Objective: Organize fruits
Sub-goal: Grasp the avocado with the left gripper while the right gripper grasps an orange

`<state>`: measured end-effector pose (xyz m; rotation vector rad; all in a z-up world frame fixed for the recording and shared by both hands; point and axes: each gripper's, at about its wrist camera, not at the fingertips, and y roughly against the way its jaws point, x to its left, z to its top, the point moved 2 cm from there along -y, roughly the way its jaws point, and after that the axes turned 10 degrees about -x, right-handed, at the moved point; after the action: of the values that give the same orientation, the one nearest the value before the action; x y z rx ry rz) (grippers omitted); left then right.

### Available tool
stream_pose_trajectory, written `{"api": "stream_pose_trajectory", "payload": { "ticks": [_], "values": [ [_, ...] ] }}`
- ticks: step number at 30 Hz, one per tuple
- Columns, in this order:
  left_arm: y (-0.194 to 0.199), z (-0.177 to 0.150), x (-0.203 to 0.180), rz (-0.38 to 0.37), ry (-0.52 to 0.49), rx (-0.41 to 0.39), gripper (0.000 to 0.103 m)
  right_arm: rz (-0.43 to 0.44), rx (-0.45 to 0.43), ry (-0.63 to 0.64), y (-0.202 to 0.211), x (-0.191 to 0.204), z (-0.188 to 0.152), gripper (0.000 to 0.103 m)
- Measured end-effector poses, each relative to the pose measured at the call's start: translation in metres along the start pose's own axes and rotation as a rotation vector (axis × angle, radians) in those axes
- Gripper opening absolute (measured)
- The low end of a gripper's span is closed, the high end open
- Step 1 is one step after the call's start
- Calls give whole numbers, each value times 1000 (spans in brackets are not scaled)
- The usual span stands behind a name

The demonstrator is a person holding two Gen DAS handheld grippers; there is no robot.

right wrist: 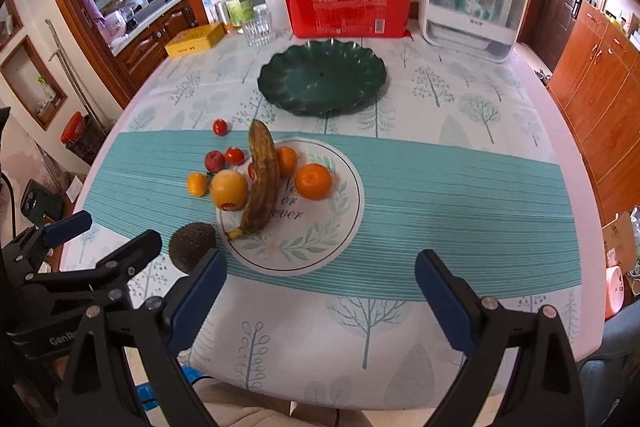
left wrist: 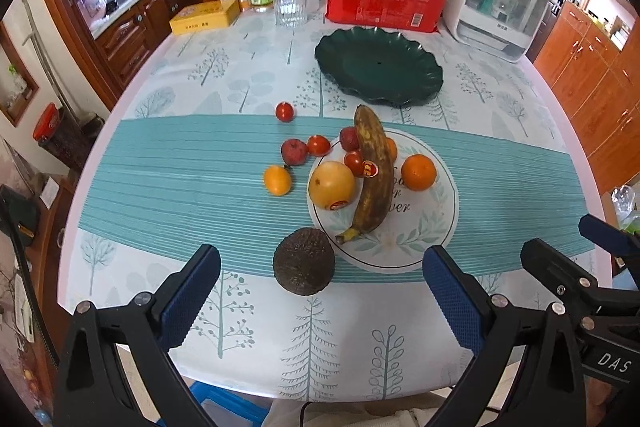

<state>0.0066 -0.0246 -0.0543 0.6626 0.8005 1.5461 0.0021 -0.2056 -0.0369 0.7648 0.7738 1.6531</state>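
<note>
A banana (left wrist: 374,171) is laid across the left part of a printed round mat (left wrist: 424,227), with a grapefruit (left wrist: 332,185) to its left and an orange (left wrist: 418,172) to its right. An avocado (left wrist: 304,261) is set just before the mat's near-left edge, and small fruits (left wrist: 294,151) are scattered to the left. A scalloped plate (left wrist: 416,87) is placed behind the mat, before a row of boxes and jars (left wrist: 384,1).

Both wrist cams near table (left wrist: 500,163) edge, facing fruit side-by-side

A brown-spotted banana (left wrist: 374,171) is lying lengthwise on the printed white plate (left wrist: 436,227), flanked by a yellow grapefruit (left wrist: 332,185) and an orange (left wrist: 418,172). A dark avocado (left wrist: 304,261) is resting just beside the plate's near rim. A green scalloped dish (left wrist: 378,67) is sitting empty behind.
</note>
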Motion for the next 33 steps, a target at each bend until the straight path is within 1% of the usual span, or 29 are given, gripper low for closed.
{"api": "stream_pose_trajectory", "payload": {
  "ticks": [5, 10, 13, 16, 18, 19, 21, 23, 26, 27, 28, 29, 31, 33],
  "values": [
    [-30, -4, 13, -16, 49, 53, 101, -7, 35, 17, -25, 0, -1, 96],
    [-65, -14, 30, -3, 88, 119, 101, -35, 64, 34, -63, 0, 1, 96],
    [-82, -22, 39, -18, 128, 162, 100, -30, 90, 26, -88, -1, 1, 96],
    [-96, -28, 44, -32, 141, 195, 100, -23, 99, 24, -109, -2, 4, 96],
    [-107, -33, 43, -43, 148, 234, 97, -12, 95, 21, -121, -3, 7, 95],
    [-113, -37, 43, -53, 154, 259, 96, -12, 93, 22, -126, -3, 8, 93],
    [-121, -40, 43, -68, 166, 280, 91, -13, 94, 18, -138, -4, 12, 91],
    [-130, -43, 42, -77, 168, 296, 90, -7, 101, 8, -150, -6, 16, 90],
    [-138, -44, 41, -81, 166, 298, 85, -9, 107, 7, -166, -7, 19, 86],
    [-141, -44, 41, -83, 169, 300, 82, -14, 116, 12, -172, -8, 19, 81],
    [-142, -44, 41, -86, 170, 301, 82, -12, 123, 11, -177, -7, 19, 75],
    [-144, -45, 41, -94, 171, 304, 80, -2, 137, 4, -183, -8, 17, 73],
    [-148, -46, 40, -106, 172, 313, 79, 39, 150, -21, -188, -7, 16, 71],
    [-153, -47, 39, -117, 173, 323, 76, 39, 156, -12, -192, -3, 15, 70]
  ]
}}
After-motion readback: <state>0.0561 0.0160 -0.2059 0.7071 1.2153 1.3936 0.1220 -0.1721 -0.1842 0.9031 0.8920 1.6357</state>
